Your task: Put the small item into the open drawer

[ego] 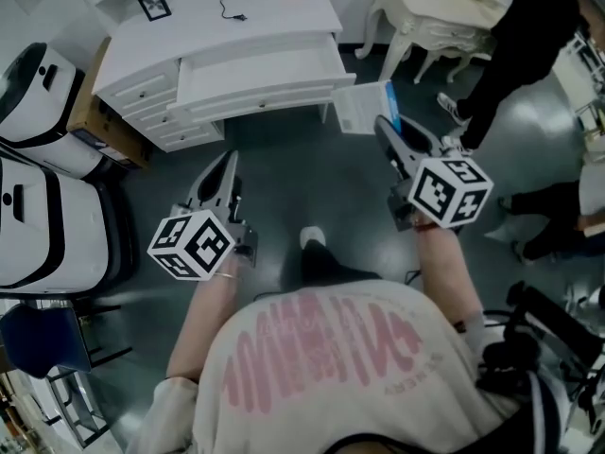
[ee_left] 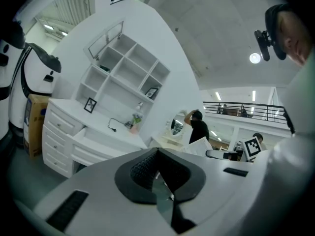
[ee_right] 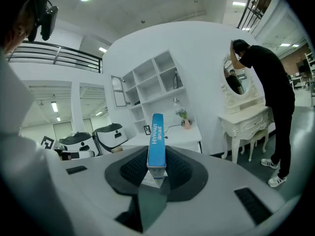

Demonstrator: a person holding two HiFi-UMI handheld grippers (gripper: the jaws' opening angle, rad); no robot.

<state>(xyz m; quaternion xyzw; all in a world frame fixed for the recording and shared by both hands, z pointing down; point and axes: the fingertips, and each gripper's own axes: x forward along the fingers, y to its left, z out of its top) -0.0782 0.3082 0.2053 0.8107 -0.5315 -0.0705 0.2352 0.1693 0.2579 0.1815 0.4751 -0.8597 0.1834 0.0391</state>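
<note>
**Right gripper has the box, not in the drawer yet**

- Right gripper (ego: 386,124): jaws clamped on the small blue box (ee_right: 157,139). The box stands on edge between the pads, its blue spine with white lettering facing the right gripper camera and its top sticking out past the jaw tips.
- Left gripper (ego: 222,171): jaws closed together, nothing between them.
- Both grippers are held out in front of the person, over the dark floor (ego: 302,187), aimed at the white table (ego: 236,12).
- Open drawer (ego: 265,76): pulled out from the table front, below the tabletop.
- Box position: in the air in the right jaws. In head view it sits near the drawer's right front corner, outside the drawer.
- On the table: small picture frame (ego: 154,6) and a black cable (ego: 230,3).
- A person in black (ee_right: 268,77) stands at a cream vanity to the right.
</note>
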